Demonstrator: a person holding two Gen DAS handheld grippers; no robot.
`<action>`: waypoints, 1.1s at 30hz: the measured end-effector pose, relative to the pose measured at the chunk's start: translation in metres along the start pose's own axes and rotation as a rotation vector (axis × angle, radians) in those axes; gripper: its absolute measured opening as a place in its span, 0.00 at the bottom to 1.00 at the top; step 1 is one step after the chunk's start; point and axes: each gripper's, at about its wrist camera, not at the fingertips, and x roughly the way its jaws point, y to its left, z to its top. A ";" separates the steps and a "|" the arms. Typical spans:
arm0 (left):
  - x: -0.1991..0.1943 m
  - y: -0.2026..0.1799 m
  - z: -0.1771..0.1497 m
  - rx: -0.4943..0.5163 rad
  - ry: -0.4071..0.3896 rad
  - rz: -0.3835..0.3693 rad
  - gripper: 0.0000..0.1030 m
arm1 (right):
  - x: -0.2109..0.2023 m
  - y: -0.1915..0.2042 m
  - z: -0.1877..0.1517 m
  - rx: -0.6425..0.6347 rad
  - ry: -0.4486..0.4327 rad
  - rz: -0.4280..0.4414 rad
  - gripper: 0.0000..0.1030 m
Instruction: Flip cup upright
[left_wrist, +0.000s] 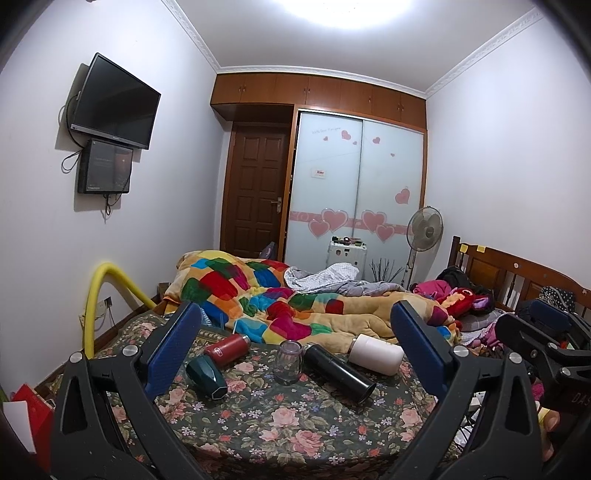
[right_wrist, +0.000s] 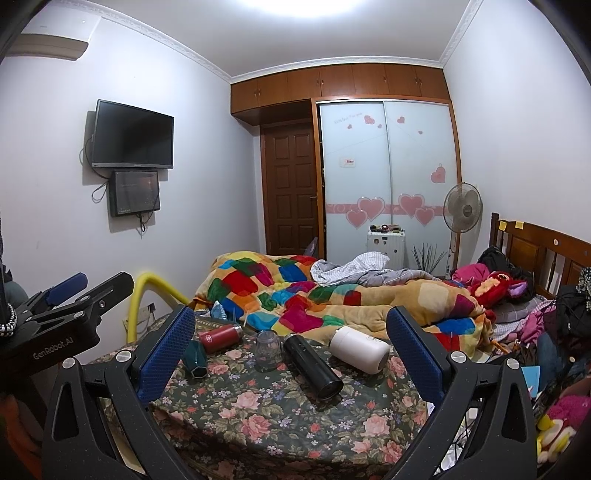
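Several cups lie on the floral bedspread (left_wrist: 295, 424). A clear glass cup (left_wrist: 289, 361) (right_wrist: 266, 349) stands mouth down. A red bottle (left_wrist: 228, 347) (right_wrist: 220, 336), a dark green cup (left_wrist: 207, 376) (right_wrist: 195, 360), a black flask (left_wrist: 338, 371) (right_wrist: 313, 365) and a white cup (left_wrist: 376, 353) (right_wrist: 359, 349) lie on their sides. My left gripper (left_wrist: 295, 354) is open and empty, short of the cups. My right gripper (right_wrist: 291, 354) is open and empty, also short of them. Each gripper shows at the other view's edge.
A colourful patchwork quilt (left_wrist: 266, 295) is heaped just behind the cups. A yellow padded rail (left_wrist: 96, 306) stands at the bed's left edge. Clothes and plush toys (right_wrist: 517, 302) are piled at the right by the wooden headboard (right_wrist: 546, 254). A fan (right_wrist: 463, 214) stands by the wardrobe.
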 end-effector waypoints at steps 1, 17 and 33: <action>0.000 0.000 0.000 0.000 -0.001 0.000 1.00 | 0.000 0.000 0.000 0.000 0.000 0.000 1.00; 0.001 -0.004 -0.001 0.005 0.008 -0.006 1.00 | 0.000 0.001 0.001 0.001 -0.001 -0.002 1.00; 0.005 -0.007 -0.003 0.004 0.014 -0.005 1.00 | 0.012 -0.004 -0.003 0.004 0.021 -0.002 1.00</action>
